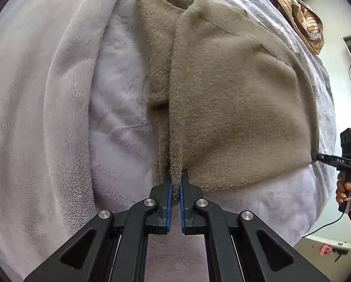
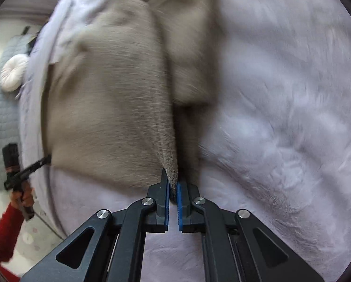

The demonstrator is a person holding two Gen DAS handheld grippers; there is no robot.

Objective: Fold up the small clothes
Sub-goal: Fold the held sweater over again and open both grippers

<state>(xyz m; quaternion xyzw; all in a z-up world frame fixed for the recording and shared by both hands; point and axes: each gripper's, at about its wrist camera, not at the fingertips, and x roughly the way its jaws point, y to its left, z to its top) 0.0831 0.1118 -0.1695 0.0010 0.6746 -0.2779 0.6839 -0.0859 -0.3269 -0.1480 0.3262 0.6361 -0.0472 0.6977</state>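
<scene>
A fuzzy taupe knit sweater [image 1: 234,98] lies on a pale lilac plush blanket [image 1: 58,117]; it also shows, blurred, in the right wrist view [image 2: 105,108]. One side is folded over, with a sleeve lying along the body. My left gripper [image 1: 175,183] is shut on the sweater's hem edge, which rises into the blue pads. My right gripper [image 2: 173,183] is shut on another part of the hem, lifted the same way. Each gripper shows at the edge of the other's view, the right one [image 1: 316,155] and the left one [image 2: 46,158], touching the sweater's hem.
A striped beige garment [image 1: 300,16] lies at the blanket's far right edge. A white round cushion [image 2: 13,72] rests on a grey quilted mat [image 2: 1,122] to the left of the bed. A cable [image 1: 328,225] trails from the right gripper's handle.
</scene>
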